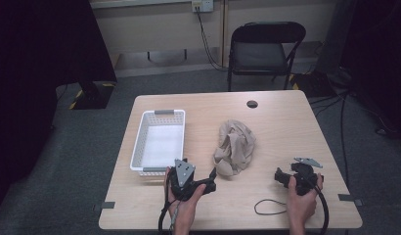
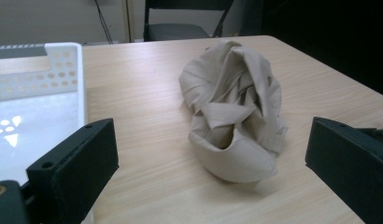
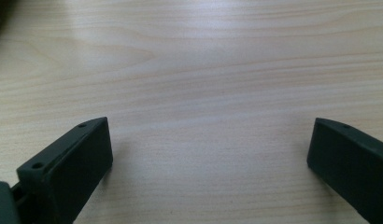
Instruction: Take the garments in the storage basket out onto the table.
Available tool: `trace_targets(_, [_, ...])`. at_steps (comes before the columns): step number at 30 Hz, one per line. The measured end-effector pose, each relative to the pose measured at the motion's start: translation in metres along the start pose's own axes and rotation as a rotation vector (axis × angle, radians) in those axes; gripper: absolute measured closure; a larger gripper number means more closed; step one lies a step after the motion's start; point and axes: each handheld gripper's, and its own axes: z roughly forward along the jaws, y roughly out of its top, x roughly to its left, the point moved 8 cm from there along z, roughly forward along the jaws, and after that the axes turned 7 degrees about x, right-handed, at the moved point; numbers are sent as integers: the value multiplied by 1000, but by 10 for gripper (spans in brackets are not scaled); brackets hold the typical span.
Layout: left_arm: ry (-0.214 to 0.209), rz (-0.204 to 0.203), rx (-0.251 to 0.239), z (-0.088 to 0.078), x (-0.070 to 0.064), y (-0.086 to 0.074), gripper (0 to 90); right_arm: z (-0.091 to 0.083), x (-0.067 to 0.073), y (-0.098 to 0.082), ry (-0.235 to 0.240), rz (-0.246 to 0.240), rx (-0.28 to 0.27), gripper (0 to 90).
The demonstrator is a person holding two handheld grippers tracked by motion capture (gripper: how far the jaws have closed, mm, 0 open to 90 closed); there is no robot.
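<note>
The left gripper (image 1: 211,180) rests low on the tabletop (image 1: 281,127), its black fingers (image 2: 75,170) spread wide with nothing between them. Just ahead of those fingers and slightly toward the right one lies a crumpled beige cloth (image 2: 234,112), heaped in loose folds and apart from both fingers. Beside the left finger stands a white perforated basket (image 2: 49,70), its near wall close to the gripper in the high view.

The right gripper (image 1: 282,177) sits well apart from the left one, near the tabletop's right edge, its fingers (image 3: 70,168) also spread wide over bare wood grain. The cloth lies off to that gripper's left in the high view, not touching it. A thin black loop of cable (image 1: 269,206) lies on the tabletop just behind the right gripper, beside the person's hand (image 1: 301,205). Beyond the tabletop stands a dark folding chair (image 1: 264,46).
</note>
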Motion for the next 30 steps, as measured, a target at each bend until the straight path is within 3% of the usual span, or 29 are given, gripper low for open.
trace_targets(3, [-23, -16, 8, -2, 2, -2, 19, 0, 0, 0, 0, 0, 0, 0])
trace_targets(13, [-20, -52, 58, 0, 13, -16, 33, 0, 0, 0, 0, 0, 0, 0])
trace_targets(26, [63, -107, 112, -5, 43, -38, 34, 0, 0, 0, 0, 0, 0, 0])
trace_targets(30, [72, -150, 115, -6, 55, -44, 34, 0, 0, 0, 0, 0, 0, 0])
